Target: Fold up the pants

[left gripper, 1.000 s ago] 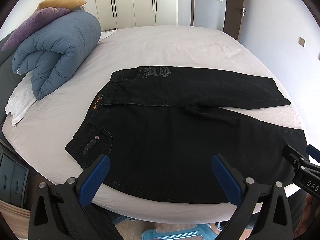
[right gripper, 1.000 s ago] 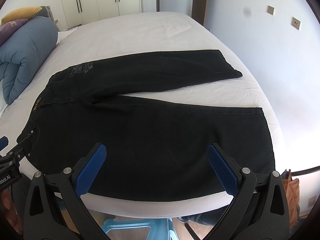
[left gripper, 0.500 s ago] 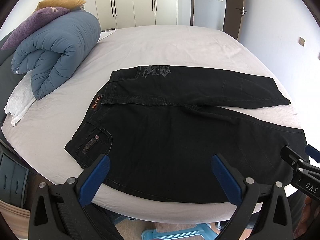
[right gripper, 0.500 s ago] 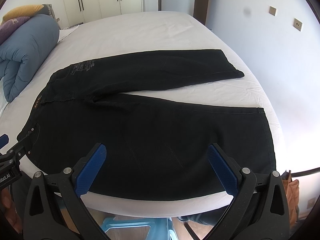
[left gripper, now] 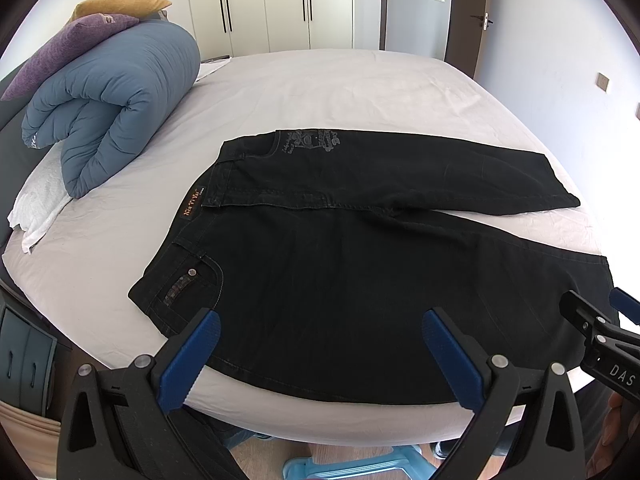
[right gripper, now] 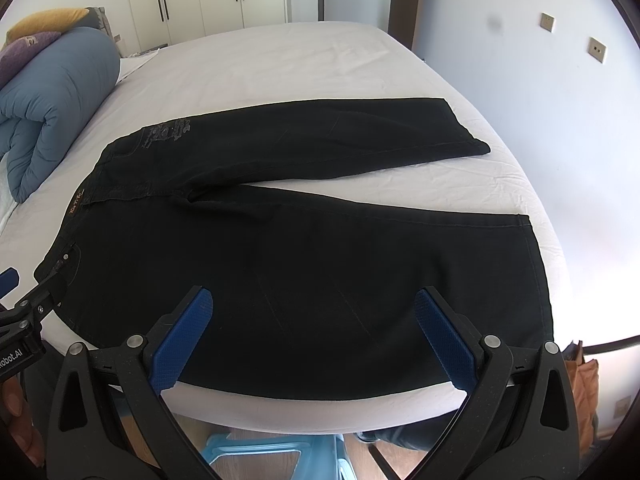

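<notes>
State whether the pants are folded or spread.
Spread: the pants lie flat on the bed, both legs apart, no fold made.

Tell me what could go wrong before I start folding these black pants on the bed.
The near leg of the black pants hangs past the bed edge, so a one-sided pull may drag them off. Both the left hand-held gripper and right hand-held gripper are open and holding nothing, so uneven grips could skew the fold.

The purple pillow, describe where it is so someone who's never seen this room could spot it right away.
Start at the white bed and go to its far left corner, where a rolled blue duvet lies. The purple pillow rests on top of it, beneath a mustard-yellow pillow; it is the only purple thing there.
</notes>
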Demonstrator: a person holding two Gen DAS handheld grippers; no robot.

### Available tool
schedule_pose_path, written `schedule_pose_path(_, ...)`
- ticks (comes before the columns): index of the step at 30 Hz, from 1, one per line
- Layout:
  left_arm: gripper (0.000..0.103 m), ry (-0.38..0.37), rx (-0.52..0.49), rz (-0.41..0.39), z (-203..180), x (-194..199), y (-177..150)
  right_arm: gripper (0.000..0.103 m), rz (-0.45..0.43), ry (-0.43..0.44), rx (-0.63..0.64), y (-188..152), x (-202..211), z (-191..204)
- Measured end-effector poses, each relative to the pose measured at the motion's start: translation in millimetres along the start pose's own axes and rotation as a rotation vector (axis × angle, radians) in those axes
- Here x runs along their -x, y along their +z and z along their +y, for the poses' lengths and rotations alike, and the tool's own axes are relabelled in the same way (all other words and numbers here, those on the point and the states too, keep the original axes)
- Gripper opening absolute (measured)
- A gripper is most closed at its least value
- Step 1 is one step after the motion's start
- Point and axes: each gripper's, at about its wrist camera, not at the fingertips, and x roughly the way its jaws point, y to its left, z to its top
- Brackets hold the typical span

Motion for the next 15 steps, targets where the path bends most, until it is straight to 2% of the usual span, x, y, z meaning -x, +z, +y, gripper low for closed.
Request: schedule_pose_path(15, 0.103, -0.001, 0.001, 0.002, -0.5, 0.1, -1.5, 0.103, 0.001, 0.001, 0.003, -1.1, 0.4, 0.9)
